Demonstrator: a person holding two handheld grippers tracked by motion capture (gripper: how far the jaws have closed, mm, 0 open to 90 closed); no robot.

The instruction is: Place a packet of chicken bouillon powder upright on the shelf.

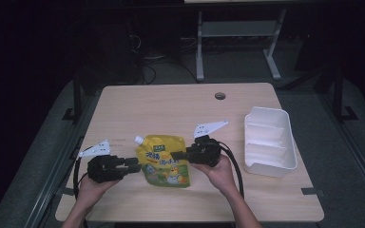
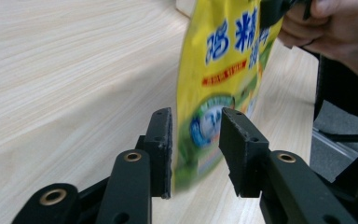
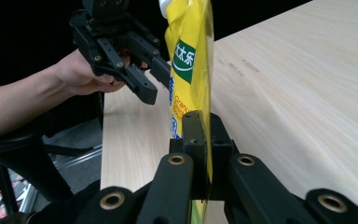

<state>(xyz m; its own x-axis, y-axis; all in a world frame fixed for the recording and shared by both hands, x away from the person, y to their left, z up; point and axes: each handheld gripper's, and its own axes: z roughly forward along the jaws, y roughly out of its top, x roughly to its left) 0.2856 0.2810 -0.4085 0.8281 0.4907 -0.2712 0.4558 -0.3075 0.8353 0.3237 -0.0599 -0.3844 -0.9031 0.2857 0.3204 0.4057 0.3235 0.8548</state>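
Worktop (image 1: 171, 107) carrying yellow pouch (image 1: 165, 161) | right gripper (image 3: 200, 135) fingers clamping pouch edge | left gripper (image 2: 196, 154) fingers standing apart around pouch, not pressing | risk: single-edge hold letting pouch swing or slip.

Looks like a lab or test room. Bare wooden desk (image 1: 171, 109) with a cable hole (image 1: 220, 96), metal frame legs (image 1: 237, 42) behind, loose cables (image 1: 147, 61) on a dark floor.

A pale wooden table (image 1: 171, 107) is standing on a grey floor (image 1: 356, 156) in a dim room. Beyond its far edge, a white metal frame (image 1: 237, 33) is sitting among dark cables (image 1: 147, 66).
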